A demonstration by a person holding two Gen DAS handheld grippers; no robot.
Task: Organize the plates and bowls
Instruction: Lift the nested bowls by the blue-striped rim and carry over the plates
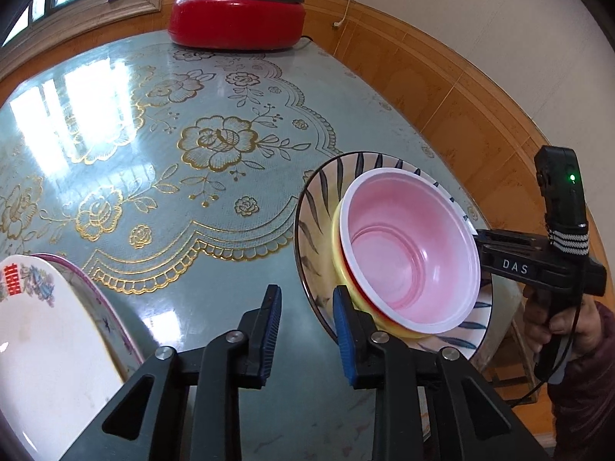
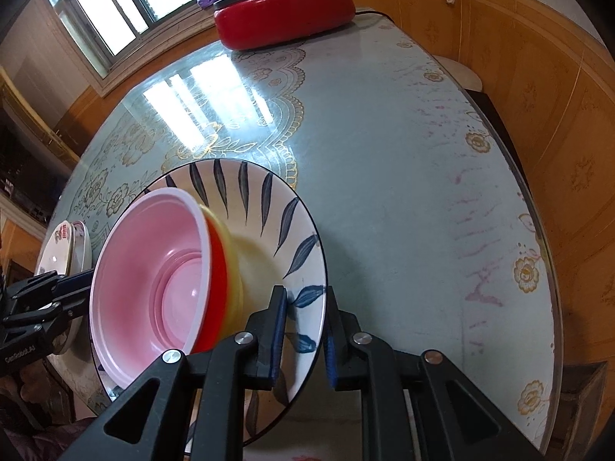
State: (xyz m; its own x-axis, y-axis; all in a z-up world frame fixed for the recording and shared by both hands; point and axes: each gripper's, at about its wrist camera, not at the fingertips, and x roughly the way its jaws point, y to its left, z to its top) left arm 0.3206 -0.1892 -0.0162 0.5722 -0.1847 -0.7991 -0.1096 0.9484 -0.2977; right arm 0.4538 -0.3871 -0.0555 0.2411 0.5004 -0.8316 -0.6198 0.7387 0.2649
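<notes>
A white plate with blue leaf strokes (image 1: 315, 207) (image 2: 269, 207) hangs tilted over the table. A pink-lined bowl (image 1: 407, 261) (image 2: 153, 280) nested in a yellow bowl (image 1: 338, 257) (image 2: 234, 253) leans inside it. My right gripper (image 2: 305, 330) (image 1: 482, 249) is shut on the plate's near rim, a pad on each face. My left gripper (image 1: 307, 326) stands at the opposite rim with a narrow gap between its jaws. Only tabletop shows in that gap, and the rim runs behind its right finger. In the right wrist view the pink bowl hides the left gripper's (image 2: 82, 280) tips.
A stack of white floral plates (image 1: 38, 338) (image 2: 61, 246) lies at the left of the glass-topped table (image 1: 192, 230) (image 2: 403, 192). A lidded red electric pot (image 1: 236, 19) (image 2: 284, 11) sits at the far edge. The table's rounded edge curves close on the right, with a stool (image 2: 461, 73) beyond.
</notes>
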